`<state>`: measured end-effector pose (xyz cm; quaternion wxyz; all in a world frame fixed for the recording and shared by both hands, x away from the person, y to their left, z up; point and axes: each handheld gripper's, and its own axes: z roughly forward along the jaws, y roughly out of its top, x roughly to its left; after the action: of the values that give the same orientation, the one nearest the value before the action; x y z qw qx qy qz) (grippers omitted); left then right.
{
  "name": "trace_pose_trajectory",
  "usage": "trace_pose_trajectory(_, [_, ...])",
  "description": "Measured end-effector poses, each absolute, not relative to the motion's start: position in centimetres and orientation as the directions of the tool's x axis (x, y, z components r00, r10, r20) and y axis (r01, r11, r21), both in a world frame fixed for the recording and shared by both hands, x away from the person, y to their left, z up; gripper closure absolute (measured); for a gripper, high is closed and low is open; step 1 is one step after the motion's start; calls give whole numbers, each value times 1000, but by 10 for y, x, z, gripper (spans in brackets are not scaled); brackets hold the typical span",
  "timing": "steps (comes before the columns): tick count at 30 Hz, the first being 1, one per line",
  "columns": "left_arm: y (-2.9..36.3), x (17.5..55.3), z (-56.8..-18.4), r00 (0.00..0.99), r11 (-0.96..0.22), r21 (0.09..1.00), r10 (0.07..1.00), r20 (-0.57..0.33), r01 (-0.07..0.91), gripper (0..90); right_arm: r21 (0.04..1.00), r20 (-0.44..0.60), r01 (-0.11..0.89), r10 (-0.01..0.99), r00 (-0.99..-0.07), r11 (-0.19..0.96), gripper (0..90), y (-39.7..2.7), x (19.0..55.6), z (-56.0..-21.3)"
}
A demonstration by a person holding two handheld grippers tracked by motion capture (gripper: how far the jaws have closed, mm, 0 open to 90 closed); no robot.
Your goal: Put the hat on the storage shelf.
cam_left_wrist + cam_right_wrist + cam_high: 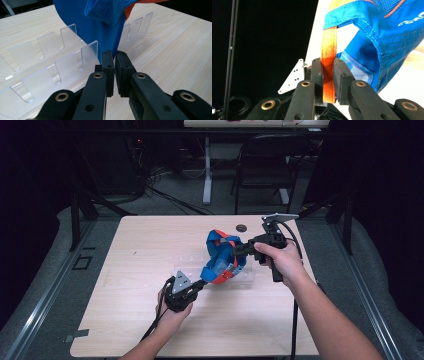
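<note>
The cap [223,256] hangs over the rack [248,277] on the table [130,270].

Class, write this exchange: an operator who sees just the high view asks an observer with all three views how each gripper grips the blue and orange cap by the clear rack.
Operator: Which part of the cap does the right gripper pinch?
Observer: In the right gripper view, its jaws are shut on a flat orange strap, not on the blue cloth.
Operator: And the left gripper?
Observer: In the left gripper view, its jaws are shut on the thin edge of the blue brim, right beside the slotted walls of the clear rack.
</note>
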<state>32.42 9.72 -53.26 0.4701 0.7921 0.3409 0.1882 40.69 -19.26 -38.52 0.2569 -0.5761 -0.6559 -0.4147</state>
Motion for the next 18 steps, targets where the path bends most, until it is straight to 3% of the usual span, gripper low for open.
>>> trace_pose_trajectory(13, [98,325,-532,697,-308,871,715,-53,382,861,260,798,965,573,-188,-45,787,-201,410,-389])
trace_pose_trajectory(18, [99,324,-531,695,-303,875,717,-52,378,854,264,797,963,575,-183,-60,731,-205,410,-390])
